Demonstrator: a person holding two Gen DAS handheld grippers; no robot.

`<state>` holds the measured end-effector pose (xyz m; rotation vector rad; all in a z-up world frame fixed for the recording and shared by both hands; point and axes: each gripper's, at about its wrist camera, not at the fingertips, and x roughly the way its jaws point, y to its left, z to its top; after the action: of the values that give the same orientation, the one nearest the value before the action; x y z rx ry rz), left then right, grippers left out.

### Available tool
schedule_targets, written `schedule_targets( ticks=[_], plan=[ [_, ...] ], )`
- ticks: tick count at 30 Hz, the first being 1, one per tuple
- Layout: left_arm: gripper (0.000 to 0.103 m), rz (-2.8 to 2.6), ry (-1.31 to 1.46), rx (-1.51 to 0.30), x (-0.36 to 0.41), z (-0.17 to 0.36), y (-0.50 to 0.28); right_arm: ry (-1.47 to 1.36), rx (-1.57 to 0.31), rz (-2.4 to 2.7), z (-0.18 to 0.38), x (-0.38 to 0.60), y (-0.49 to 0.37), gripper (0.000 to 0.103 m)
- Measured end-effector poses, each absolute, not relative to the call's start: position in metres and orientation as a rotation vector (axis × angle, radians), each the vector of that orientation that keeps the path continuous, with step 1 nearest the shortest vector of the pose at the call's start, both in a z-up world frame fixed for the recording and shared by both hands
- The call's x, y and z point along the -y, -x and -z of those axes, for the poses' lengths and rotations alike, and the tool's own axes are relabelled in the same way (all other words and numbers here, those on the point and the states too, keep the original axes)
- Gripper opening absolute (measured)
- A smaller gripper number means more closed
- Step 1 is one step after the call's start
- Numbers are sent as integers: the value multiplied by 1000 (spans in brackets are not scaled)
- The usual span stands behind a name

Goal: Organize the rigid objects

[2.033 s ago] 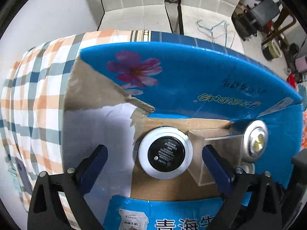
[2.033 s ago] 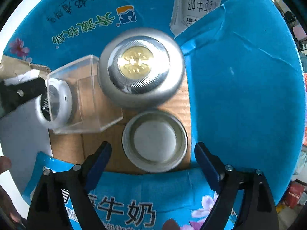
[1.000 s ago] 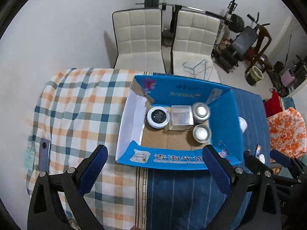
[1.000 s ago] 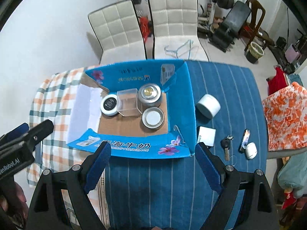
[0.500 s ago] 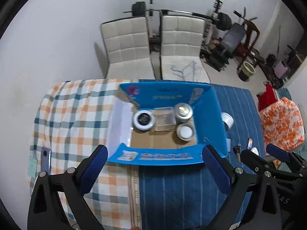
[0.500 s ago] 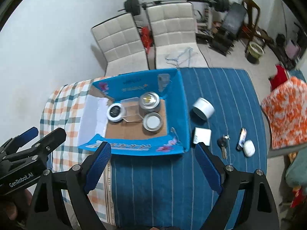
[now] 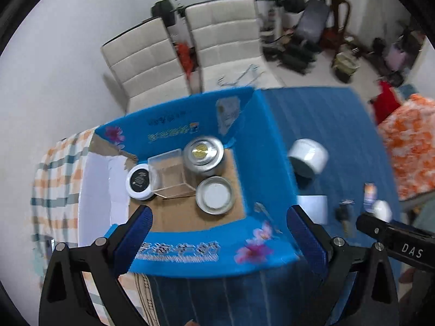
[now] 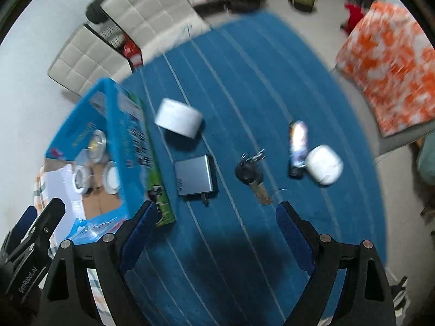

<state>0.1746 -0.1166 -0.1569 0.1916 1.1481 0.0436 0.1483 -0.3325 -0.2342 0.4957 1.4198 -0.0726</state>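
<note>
Sitting loose on the blue striped cloth (image 8: 244,81), right of the blue carton (image 7: 269,163): white round tub (image 8: 178,122) on its side, grey charger (image 8: 194,179), key bunch (image 8: 251,172), small tube (image 8: 297,141), white oval case (image 8: 325,168). These look unsorted; likely next in line. Inside carton, packed close together on the cardboard floor: black-lidded jar (image 7: 140,181), clear plastic box (image 7: 170,175), silver tin (image 7: 204,153), silver lid (image 7: 215,195), grouped as if already stowed. Right gripper (image 8: 214,228) jaws spread wide, nothing between them, above cloth near charger and keys, probably picking a target. Left gripper (image 7: 218,233) jaws likewise released and empty, over the carton's near wall
</note>
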Motion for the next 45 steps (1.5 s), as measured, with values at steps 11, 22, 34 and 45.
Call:
schedule_targets(
  ticks=[11,22,34,45],
  plan=[
    [101,-214,-232,-1177,93,187,-200,-510,-1553,56,336,293,-205,75],
    [101,-167,-219,-1210,97,189,-199,-309,-1650,113,348,298,-151,64],
    [101,-94,-293,-1173,142,187,-183,-286,-1694,177,336,351,-53,72],
    [101,-173,-171,-1204,122,189,-220,-96,-1351,-65,265,323,-191,86]
  ],
)
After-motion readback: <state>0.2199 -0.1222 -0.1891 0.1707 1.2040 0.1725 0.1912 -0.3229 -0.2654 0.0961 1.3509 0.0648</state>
